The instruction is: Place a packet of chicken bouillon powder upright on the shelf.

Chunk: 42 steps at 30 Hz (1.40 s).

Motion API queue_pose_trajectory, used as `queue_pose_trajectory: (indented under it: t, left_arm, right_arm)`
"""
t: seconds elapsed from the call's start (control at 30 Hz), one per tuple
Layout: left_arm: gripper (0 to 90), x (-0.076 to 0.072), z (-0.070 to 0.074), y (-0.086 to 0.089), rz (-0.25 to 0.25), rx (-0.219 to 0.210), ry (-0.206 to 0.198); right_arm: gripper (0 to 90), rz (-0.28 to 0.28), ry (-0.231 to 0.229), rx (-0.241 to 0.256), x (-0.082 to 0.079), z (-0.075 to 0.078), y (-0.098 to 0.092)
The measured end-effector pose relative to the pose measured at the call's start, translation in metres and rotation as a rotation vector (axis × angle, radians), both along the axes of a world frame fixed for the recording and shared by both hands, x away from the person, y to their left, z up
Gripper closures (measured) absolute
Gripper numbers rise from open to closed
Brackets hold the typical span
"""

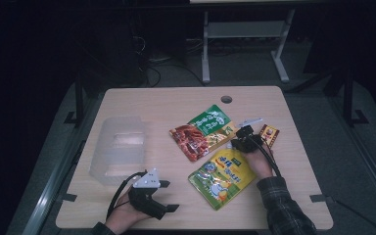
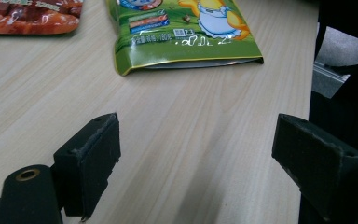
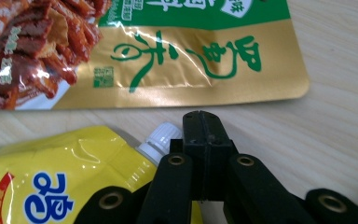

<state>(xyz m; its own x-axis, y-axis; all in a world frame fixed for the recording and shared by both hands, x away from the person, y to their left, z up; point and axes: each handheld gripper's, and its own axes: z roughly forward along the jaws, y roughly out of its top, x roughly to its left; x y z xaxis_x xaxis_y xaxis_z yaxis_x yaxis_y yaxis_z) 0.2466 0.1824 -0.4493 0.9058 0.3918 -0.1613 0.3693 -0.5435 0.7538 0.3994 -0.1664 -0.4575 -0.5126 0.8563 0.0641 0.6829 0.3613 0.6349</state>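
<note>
The right hand-held gripper (image 1: 242,136) sits just past the top end of the yellow-and-green spouted pouch (image 1: 222,177), the landmark for everything here, which lies flat on the light wooden table (image 1: 176,105) near its front edge. In the right gripper view the two black jaws are pressed together with nothing between them, their tips (image 3: 203,122) resting beside the pouch's white screw cap (image 3: 161,138); whether they touch the cap cannot be told. Just beyond the pouch's spout end lies a flat foil snack packet in gold, green and red (image 1: 203,132), printed with reddish strips of food, its gold edge close to the shut jaws. To the right of the pouch's top, beside the right gripper, lies a small red-and-yellow sachet (image 1: 269,134). The left hand-held gripper (image 1: 169,196) rests low over the table to the left of the pouch and well apart from it, near the front edge; in the left gripper view its jaws stand wide apart with bare table between them and hold nothing, and the pouch's bottom seam (image 2: 191,63) lies ahead of them. Farther left of the pouch, beyond the left gripper, stands a clear plastic rectangular container (image 1: 118,148). A plaid sleeve (image 1: 281,203) covers the person's right forearm, just right of the pouch's lower end.
</note>
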Motion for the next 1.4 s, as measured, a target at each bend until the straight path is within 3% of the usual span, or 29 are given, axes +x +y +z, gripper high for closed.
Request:
queue_pose_trajectory:
  t: [0.3, 0.63, 1.0, 1.13, 1.2, 1.33, 1.4]
  left_arm:
    - [14.6, -0.002, 0.001, -0.003, -0.011, 0.004, -0.016]
    - [14.4, -0.002, 0.001, -0.003, -0.011, 0.009, -0.017]
    - [14.4, -0.001, 0.001, -0.005, 0.002, 0.012, -0.017]
    - [14.3, 0.001, 0.002, -0.010, 0.028, 0.005, -0.014]
    - [14.3, 0.005, 0.003, -0.013, 0.037, 0.023, -0.016]
    - [14.1, 0.010, 0.007, -0.020, 0.068, 0.025, -0.018]
    - [14.1, 0.012, 0.009, -0.024, 0.073, 0.032, -0.022]
  right_arm:
    - [90.0, 0.062, 0.013, -0.008, 0.000, -0.005, 0.013]
    - [90.0, 0.179, 0.010, 0.013, -0.006, -0.004, 0.028]
    - [90.0, 0.276, -0.008, 0.001, -0.017, 0.001, 0.060]
    - [90.0, 0.272, -0.035, 0.004, -0.026, 0.013, 0.052]
    - [90.0, 0.271, -0.040, 0.010, -0.033, 0.019, 0.043]
    - [90.0, 0.267, -0.044, 0.041, -0.053, 0.029, 0.024]
    - [89.9, 0.266, -0.050, 0.033, -0.063, 0.031, 0.017]
